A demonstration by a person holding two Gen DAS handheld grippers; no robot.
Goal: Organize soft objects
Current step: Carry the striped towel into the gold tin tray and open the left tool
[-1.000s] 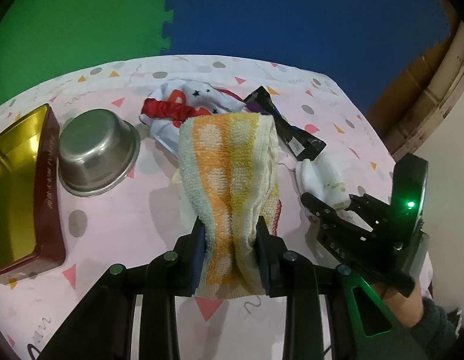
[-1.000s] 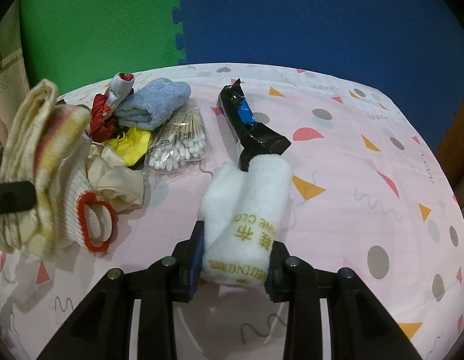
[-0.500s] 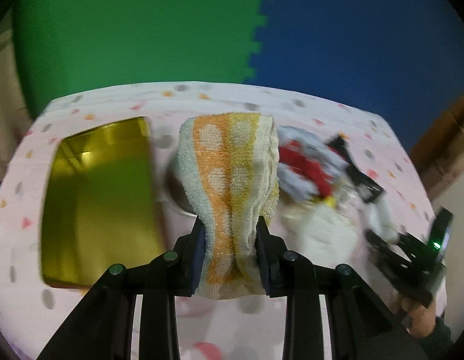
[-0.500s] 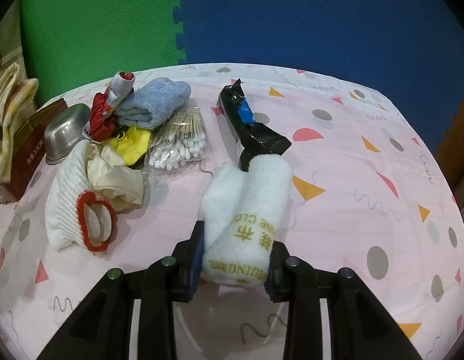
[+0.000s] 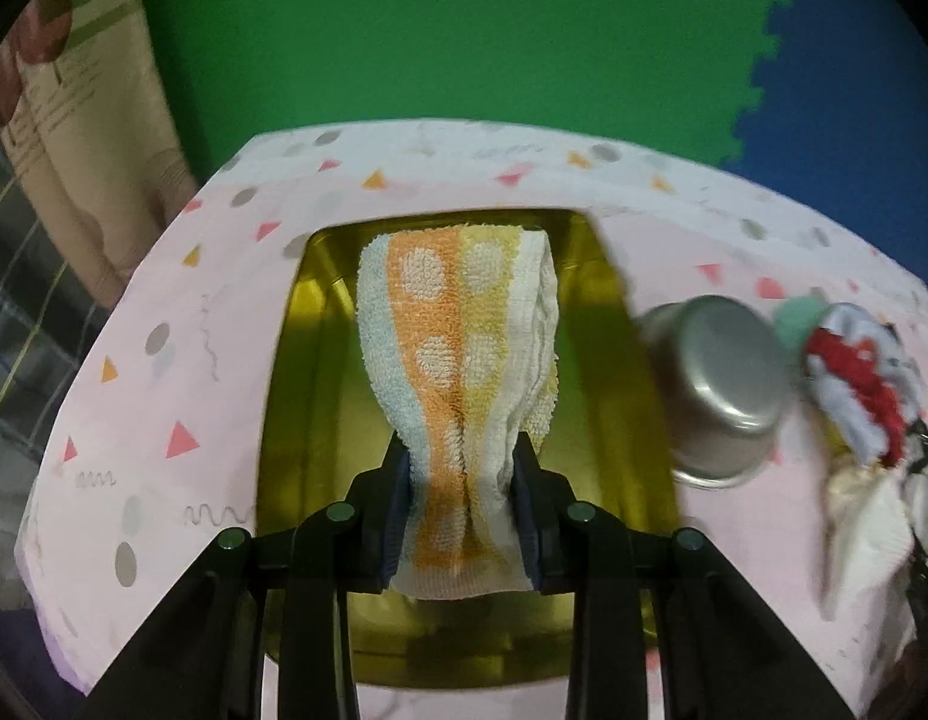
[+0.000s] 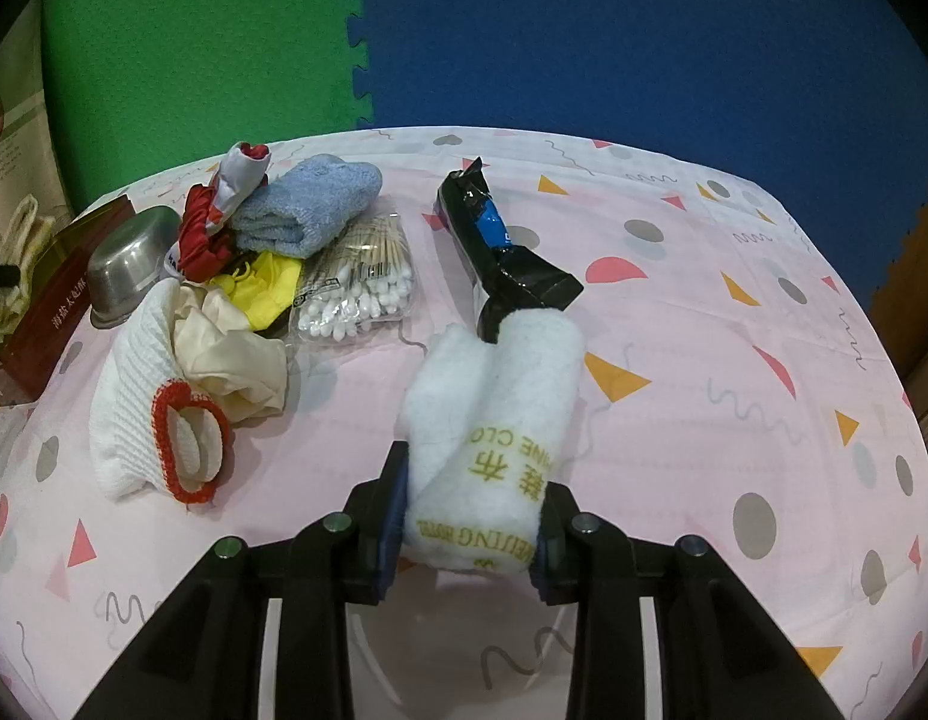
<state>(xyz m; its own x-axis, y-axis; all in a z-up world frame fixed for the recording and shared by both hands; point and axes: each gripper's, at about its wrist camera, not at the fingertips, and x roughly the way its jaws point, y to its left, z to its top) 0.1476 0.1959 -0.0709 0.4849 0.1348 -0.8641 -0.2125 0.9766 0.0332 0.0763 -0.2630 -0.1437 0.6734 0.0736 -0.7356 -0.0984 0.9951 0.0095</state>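
My left gripper (image 5: 462,498) is shut on a folded striped towel (image 5: 464,354), orange, yellow and pale blue with white dots, held above the open gold tin (image 5: 608,420). My right gripper (image 6: 467,516) is shut on a rolled white cloth (image 6: 494,414) with gold lettering, resting low over the pink tablecloth. In the right wrist view the striped towel (image 6: 17,264) shows at the far left, over the gold tin (image 6: 56,312). A pile of soft things lies left of centre: a blue towel (image 6: 308,210), a white glove with a red cuff (image 6: 146,414), a cream cloth (image 6: 236,354) and a yellow item (image 6: 266,288).
An upturned steel bowl (image 5: 716,396) stands just right of the tin. A bag of cotton swabs (image 6: 362,282) and a black tube (image 6: 500,252) lie mid-table. A red and white cloth (image 6: 218,222) sits behind the pile. Green and blue foam mats cover the floor beyond.
My left gripper has swung left with the striped towel, from over the pile, past the steel bowl, to above the gold tin. The right gripper and its white cloth have stayed put.
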